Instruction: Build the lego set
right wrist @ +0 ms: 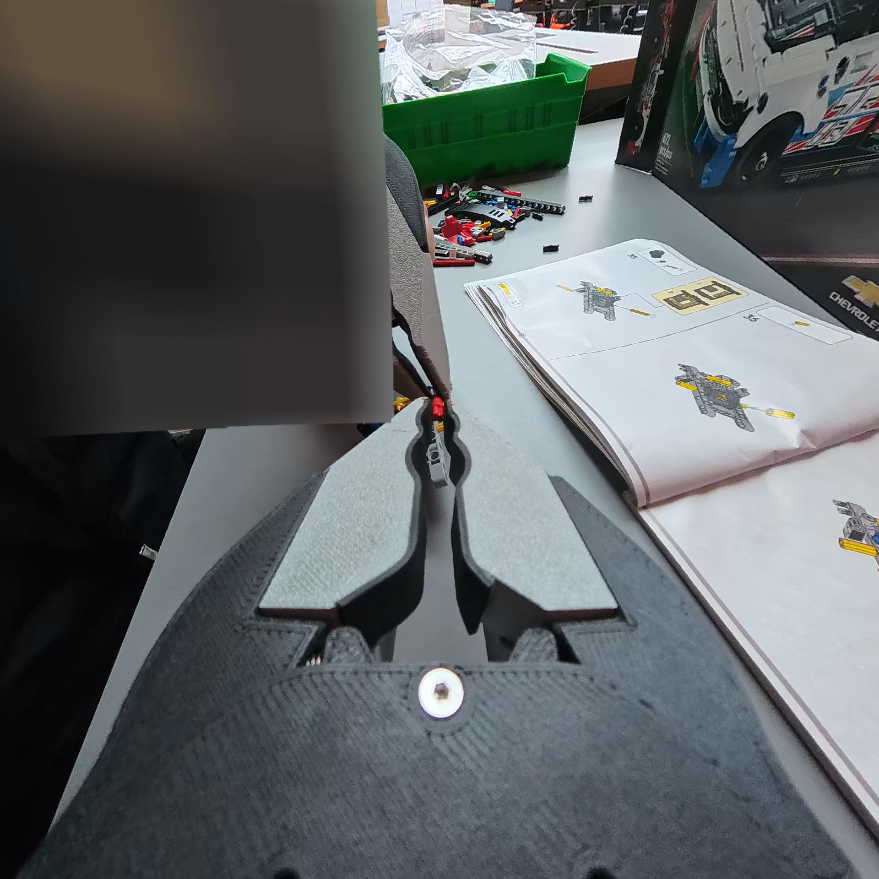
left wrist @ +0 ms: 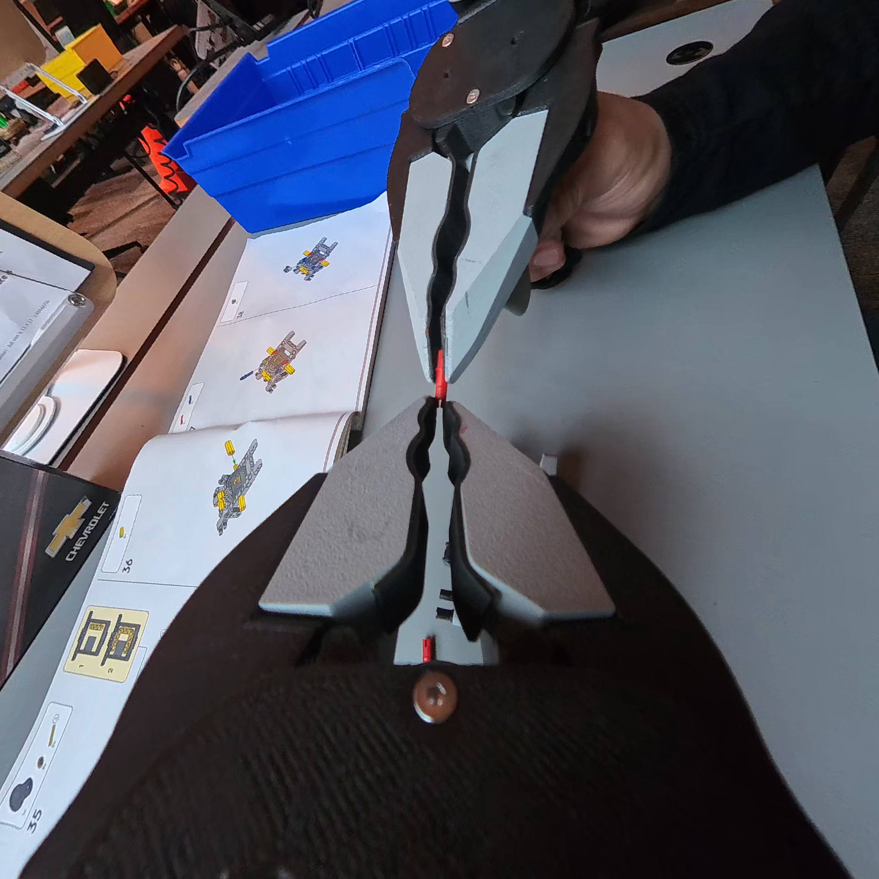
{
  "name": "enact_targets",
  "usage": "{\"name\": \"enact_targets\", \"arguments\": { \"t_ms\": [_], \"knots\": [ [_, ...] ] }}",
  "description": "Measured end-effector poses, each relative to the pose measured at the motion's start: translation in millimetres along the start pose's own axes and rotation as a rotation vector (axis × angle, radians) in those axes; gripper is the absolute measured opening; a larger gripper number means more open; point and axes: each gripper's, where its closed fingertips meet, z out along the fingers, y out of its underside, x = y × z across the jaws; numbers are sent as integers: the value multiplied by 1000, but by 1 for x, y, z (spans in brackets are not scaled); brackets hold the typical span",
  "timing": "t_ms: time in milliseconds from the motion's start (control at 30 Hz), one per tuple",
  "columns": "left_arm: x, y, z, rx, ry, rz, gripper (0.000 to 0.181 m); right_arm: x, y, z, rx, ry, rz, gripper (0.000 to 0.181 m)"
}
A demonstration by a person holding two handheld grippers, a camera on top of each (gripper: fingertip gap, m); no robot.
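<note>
Both grippers tip-to-tip on red pin (left wrist: 439, 376).

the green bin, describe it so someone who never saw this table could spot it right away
Start at the grey table in the right wrist view and look to its far end, beyond the open instruction booklet. Behind the scattered pile of loose lego pieces stands the green bin, crumpled clear plastic bags spilling from its top. Nothing else there is bright green.

The grey bench (right wrist: 594, 157) carries an open instruction booklet (right wrist: 666, 361), loose pieces (right wrist: 475, 223), a green bin (right wrist: 480, 128), a blue bin (left wrist: 295, 157) and the set's box (right wrist: 770, 95).
</note>
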Motion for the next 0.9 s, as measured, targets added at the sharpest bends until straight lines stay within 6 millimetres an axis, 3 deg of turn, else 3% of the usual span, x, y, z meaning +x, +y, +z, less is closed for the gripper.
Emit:
{"name": "enact_targets", "arguments": {
  "t_ms": [267,400,567,767,900],
  "knots": [
    [-2,-4,-1,46,35,-18,2,2,-2,-1,-2,8,-11,1],
    [8,21,-5,-63,179,-80,0,8,10,-3,-128,65,-120,2],
    [10,46,-1,-196,259,-146,20,-3,23,7,-335,9,-198,2],
    [16,58,3,-265,326,-173,18,-3,39,25,-562,32,-394,2],
    [10,50,-8,-217,348,-203,18,-4,32,28,-609,22,-437,2]
  ]
}}
